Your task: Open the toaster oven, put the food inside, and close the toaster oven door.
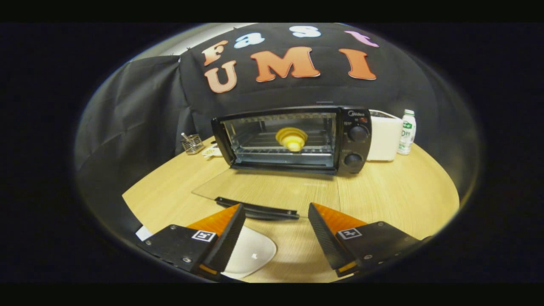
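Gripper (276, 216) spread wide, holding nothing, just short of door handle (257, 209). Toaster oven (293, 138) door (272, 189) down flat on table (395, 191); food (291, 138) on rack inside. White plate (250, 255) under left finger.

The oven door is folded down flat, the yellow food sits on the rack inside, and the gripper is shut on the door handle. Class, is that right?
Not quite. The gripper is open, its fingers apart and holding nothing, with the handle just ahead of them. The gripper view shows this. The door is down and the food is on the rack.
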### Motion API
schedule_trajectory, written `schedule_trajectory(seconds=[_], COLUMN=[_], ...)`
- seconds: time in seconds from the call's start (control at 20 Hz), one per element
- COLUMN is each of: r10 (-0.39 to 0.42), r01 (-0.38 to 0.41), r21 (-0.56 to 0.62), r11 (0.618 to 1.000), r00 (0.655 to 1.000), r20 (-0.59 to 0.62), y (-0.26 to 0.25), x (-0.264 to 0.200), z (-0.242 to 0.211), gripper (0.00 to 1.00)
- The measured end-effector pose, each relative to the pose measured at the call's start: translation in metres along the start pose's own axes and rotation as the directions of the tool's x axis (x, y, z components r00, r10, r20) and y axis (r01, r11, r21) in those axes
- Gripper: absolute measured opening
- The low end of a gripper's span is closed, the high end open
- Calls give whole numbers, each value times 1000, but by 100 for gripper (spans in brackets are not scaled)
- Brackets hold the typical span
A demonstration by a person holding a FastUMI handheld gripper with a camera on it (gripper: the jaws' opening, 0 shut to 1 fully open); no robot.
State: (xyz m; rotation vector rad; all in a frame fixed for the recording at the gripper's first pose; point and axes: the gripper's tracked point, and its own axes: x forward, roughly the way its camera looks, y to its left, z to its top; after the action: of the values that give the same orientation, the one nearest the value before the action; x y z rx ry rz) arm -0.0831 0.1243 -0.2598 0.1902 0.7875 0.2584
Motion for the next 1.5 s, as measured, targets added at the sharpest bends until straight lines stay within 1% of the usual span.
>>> schedule_trajectory(seconds=[0.15,0.2,0.25,0.35,0.5,0.55,0.7,0.8,0.85,1.0,1.15,1.25,1.5], r10=[16,-3,-8,-5,21,13,32,56,65,62,42,12,-41], r01=[-16,3,6,5,-21,-13,-35,-61,-70,-63,-38,-1,59], r21=[5,-5,-17,-4,1,-2,-17,-29,-38,-73,-98,-121,-121], r11=[1000,1000,1000,1000,1000,1000,999,998,997,995,994,993,991], r00=[997,996,995,992,990,988,986,988,991,998,998,997,989], r20=[-70,-90,-102,-129,-139,-152,-165,-144,-115,-23,39,83,142], y=[4,-1,-2,-4,3,2,13,22,26,31,31,27,19], x=[4,7,11,23,40,44,53,47,44,43,50,57,77], z=[-31,-37,-42,-47,-41,-40,-35,-21,-10,30,66,91,130], gripper=[89,89,89,89,89,89,89,93,94,94,93,94,94])
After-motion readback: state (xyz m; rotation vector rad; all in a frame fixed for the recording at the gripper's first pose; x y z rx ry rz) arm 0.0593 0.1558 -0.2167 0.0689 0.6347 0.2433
